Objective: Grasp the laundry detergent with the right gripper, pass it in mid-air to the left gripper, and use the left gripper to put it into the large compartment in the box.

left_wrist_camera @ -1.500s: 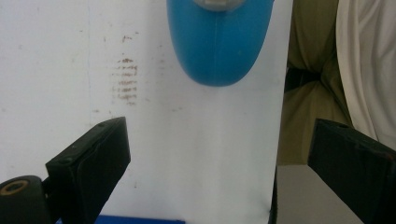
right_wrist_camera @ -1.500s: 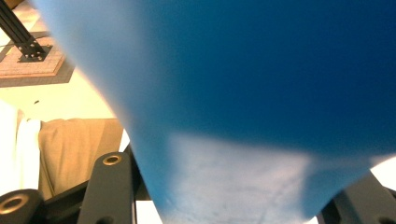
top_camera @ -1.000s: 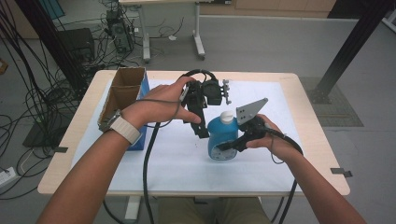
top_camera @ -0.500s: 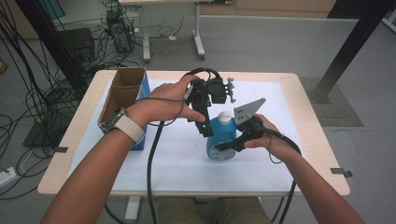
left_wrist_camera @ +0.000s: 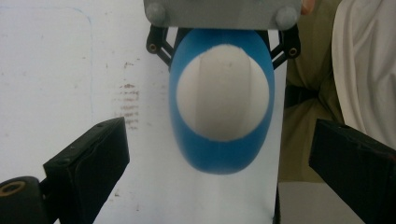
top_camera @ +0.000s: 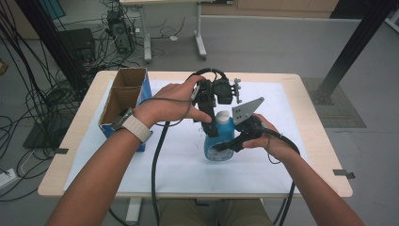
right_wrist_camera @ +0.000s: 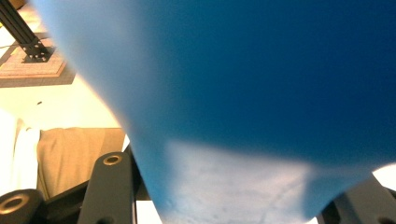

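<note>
A blue bottle (top_camera: 219, 143) with a white cap (top_camera: 222, 116) stands upright on the white mat. My right gripper (top_camera: 227, 145) comes in from the right and is shut on the bottle's lower body (right_wrist_camera: 261, 88), which looms blue and blurred between its jaws. My left gripper (top_camera: 215, 126) points straight down over the bottle's top. In the left gripper view I look down on the cap (left_wrist_camera: 223, 100) and the blue shoulder (left_wrist_camera: 219, 156). The left gripper (left_wrist_camera: 220, 142) is open, with its jaws wide apart on either side and not touching the bottle.
An open cardboard box (top_camera: 123, 96) with a blue side stands at the table's left. The white mat (top_camera: 179, 162) covers most of the wooden table (top_camera: 66, 146). Cables trail from both grippers toward the person. The right gripper's grey plate (left_wrist_camera: 222, 14) shows beyond the bottle.
My left gripper has shifted slightly to the right, settling over the bottle's cap. The right gripper and the bottle have hardly moved.
</note>
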Available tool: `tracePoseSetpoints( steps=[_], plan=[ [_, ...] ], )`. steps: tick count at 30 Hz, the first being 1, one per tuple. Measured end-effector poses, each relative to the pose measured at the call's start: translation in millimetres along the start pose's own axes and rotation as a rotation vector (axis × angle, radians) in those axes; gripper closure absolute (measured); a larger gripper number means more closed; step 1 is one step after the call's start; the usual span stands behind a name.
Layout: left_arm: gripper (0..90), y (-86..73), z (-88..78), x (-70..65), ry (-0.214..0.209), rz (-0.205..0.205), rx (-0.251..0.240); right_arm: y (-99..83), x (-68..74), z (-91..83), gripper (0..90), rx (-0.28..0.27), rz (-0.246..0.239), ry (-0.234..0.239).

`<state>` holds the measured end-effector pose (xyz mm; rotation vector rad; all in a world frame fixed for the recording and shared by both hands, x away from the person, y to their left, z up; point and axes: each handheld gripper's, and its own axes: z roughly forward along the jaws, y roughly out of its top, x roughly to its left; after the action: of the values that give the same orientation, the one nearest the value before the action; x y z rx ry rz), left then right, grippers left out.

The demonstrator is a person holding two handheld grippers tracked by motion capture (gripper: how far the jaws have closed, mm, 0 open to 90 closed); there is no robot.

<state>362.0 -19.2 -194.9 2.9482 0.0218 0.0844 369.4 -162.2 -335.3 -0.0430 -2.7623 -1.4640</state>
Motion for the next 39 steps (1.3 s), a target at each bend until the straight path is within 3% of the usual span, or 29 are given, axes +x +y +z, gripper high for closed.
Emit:
tracePoseSetpoints(
  steps=[39],
  plan=[
    [6.2, 3.3, 1.5, -1.9, -0.002, 0.005, 0.011, 3.1, 0.0, 1.8, 44.0, 0.001, 0.005, 0.015]
  ],
)
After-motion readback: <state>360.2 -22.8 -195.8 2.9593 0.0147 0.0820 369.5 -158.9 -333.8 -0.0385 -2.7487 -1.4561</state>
